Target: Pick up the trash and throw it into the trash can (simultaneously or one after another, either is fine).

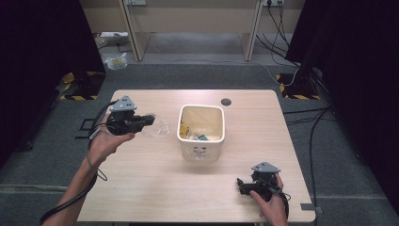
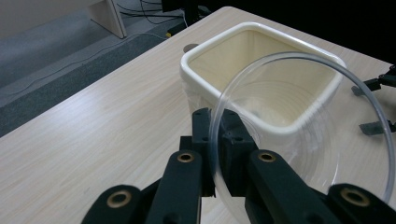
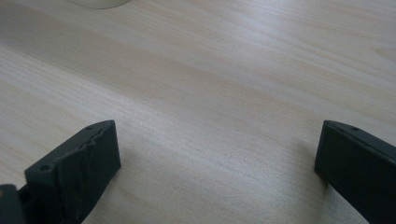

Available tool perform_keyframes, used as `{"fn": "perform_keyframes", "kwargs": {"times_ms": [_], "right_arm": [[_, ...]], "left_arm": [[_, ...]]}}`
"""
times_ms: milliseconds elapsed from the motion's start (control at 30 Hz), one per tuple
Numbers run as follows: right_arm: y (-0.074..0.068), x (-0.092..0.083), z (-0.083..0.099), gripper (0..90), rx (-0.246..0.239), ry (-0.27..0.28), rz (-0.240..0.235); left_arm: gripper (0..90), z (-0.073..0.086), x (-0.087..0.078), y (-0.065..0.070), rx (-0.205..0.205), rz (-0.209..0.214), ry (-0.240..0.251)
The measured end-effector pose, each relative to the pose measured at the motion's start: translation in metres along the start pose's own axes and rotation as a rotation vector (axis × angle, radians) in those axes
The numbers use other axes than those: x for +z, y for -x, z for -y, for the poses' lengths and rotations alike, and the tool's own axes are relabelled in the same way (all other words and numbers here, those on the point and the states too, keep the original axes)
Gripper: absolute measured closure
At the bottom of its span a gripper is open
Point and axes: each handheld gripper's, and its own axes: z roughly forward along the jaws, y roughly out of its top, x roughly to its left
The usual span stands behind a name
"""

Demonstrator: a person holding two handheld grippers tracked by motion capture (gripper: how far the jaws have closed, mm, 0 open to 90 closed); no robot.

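1. The left gripper (image 1: 147, 120) is hovering over the left part of the table (image 1: 141, 188), its jaws clenching the rim of a clear plastic bowl (image 1: 157, 127).
2. In the left gripper view the clear plastic bowl (image 2: 299, 140) is standing tilted on its edge, its round mouth facing partly sideways rather than up, and the rim wall is sitting pinched between the black pads (image 2: 233, 149).
3. The bowl is hanging just left of the cream square bin (image 1: 201, 132), close to it but apart in the high view; the left gripper is pointing right, towards that bin.
4. The bin is sitting upright mid-table, mouth open upwards, with a few small items lying at its bottom.
5. The right gripper (image 1: 242, 184) is resting near the table's near right corner, jaws released and standing wide with bare wood between them in the right gripper view.
6. Open tabletop is lying all along the near side and the far side of the bin.
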Motion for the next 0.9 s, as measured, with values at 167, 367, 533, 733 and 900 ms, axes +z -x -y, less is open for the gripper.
{"fn": "perform_keyframes", "kwargs": {"times_ms": [167, 367, 533, 733, 900], "right_arm": [[0.0, 0.0, 0.0, 0.4, -0.003, 0.001, 0.0], [0.0, 0.0, 0.0, 0.4, -0.003, 0.001, 0.0], [0.0, 0.0, 0.0, 0.4, 0.0, 0.0, 0.0], [0.0, 0.0, 0.0, 0.4, -0.003, 0.001, 0.0], [0.0, 0.0, 0.0, 0.4, -0.003, 0.001, 0.0]], "left_arm": [[85.8, -0.006, 0.001, 0.002, 0.006, 0.006, 0.001], [85.8, -0.013, 0.004, 0.004, 0.016, 0.013, 0.002], [85.7, -0.021, 0.004, 0.007, 0.026, 0.017, 0.005], [85.7, -0.03, 0.008, 0.011, 0.043, 0.024, 0.005], [85.7, -0.036, 0.013, 0.014, 0.049, 0.03, 0.002]]}}
